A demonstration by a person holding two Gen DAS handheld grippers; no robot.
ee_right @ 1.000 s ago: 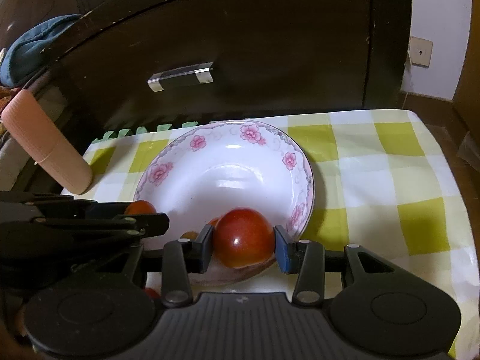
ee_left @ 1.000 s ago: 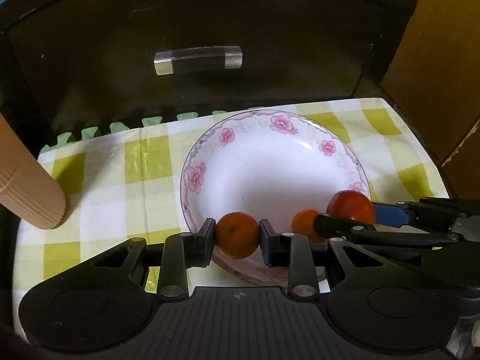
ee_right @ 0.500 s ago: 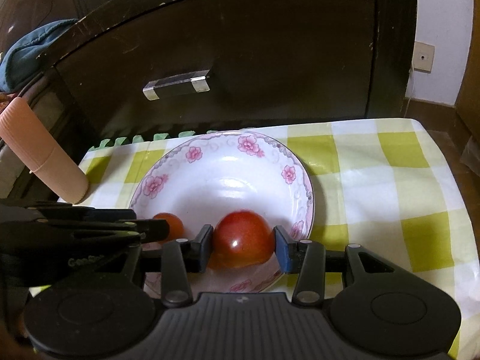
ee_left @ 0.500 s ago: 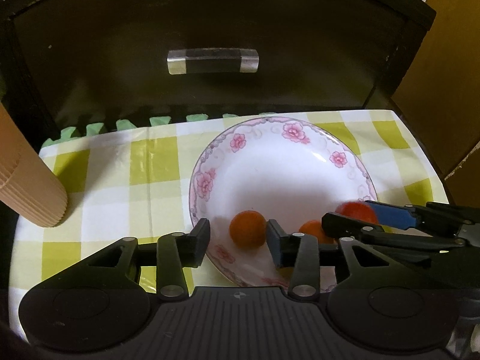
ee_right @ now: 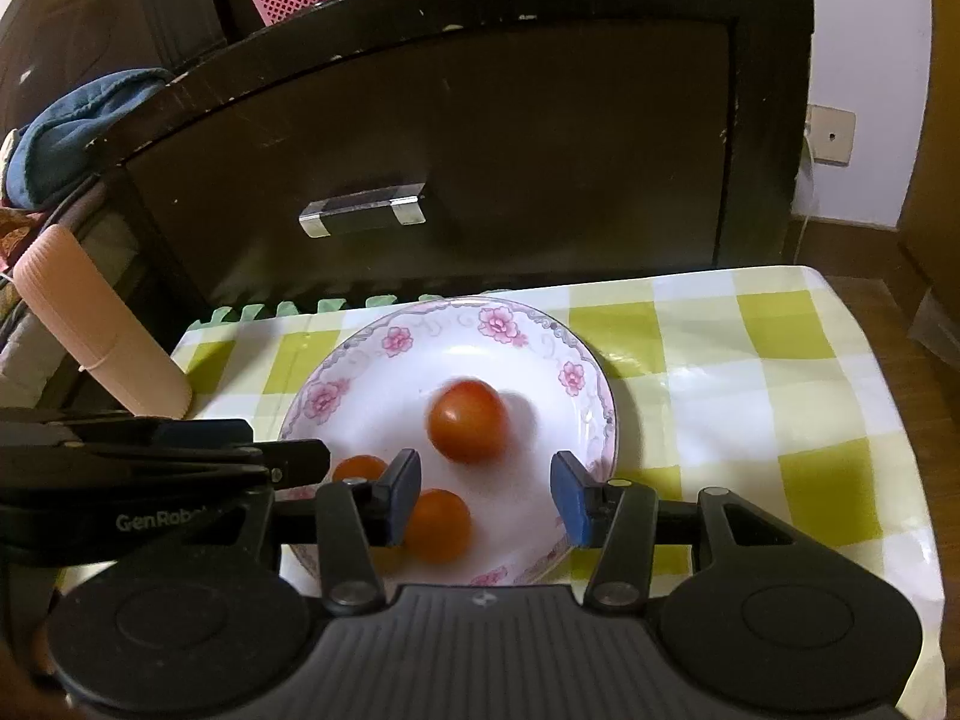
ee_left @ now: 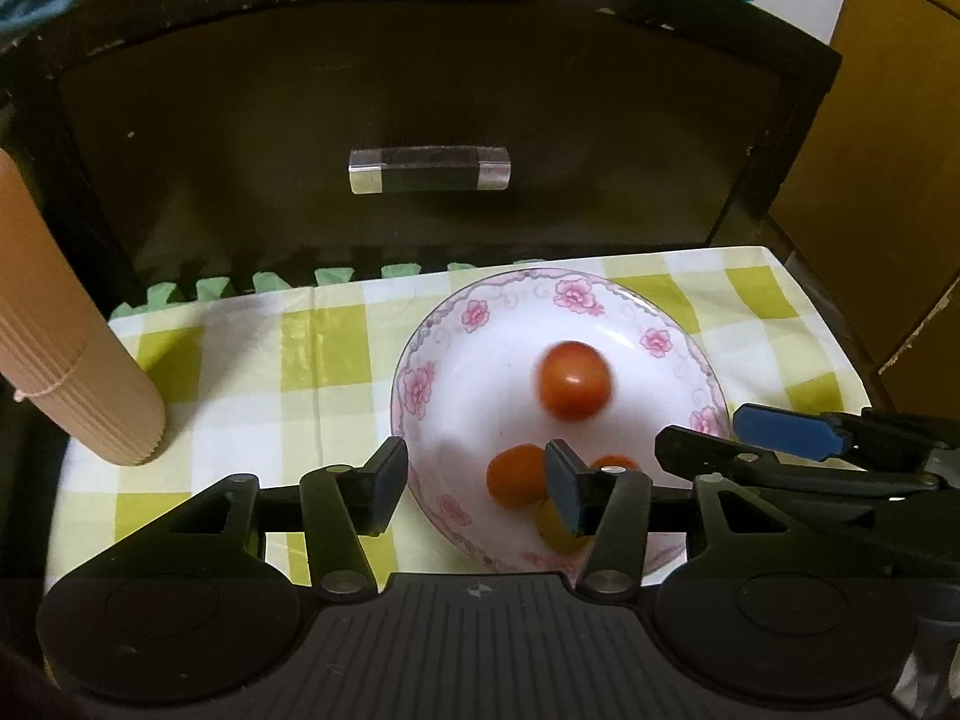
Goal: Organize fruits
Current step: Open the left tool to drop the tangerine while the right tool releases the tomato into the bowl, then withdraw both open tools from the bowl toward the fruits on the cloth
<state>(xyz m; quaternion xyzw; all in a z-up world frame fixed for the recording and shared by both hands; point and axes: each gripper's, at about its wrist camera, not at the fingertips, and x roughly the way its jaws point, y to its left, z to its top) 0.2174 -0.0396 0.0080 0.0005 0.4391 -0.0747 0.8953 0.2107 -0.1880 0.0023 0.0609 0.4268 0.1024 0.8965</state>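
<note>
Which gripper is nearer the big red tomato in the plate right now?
Right. The red tomato lies just beyond the open right gripper; the left gripper sits further toward the plate's left rim.

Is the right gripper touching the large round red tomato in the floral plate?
Apart. The right wrist view shows the right gripper, whose jaws have just been opening, with white plate visible between both pads and the large round red tomato lying beyond them.

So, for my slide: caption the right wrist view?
Open right claw above red tomato in floral plate.
</note>
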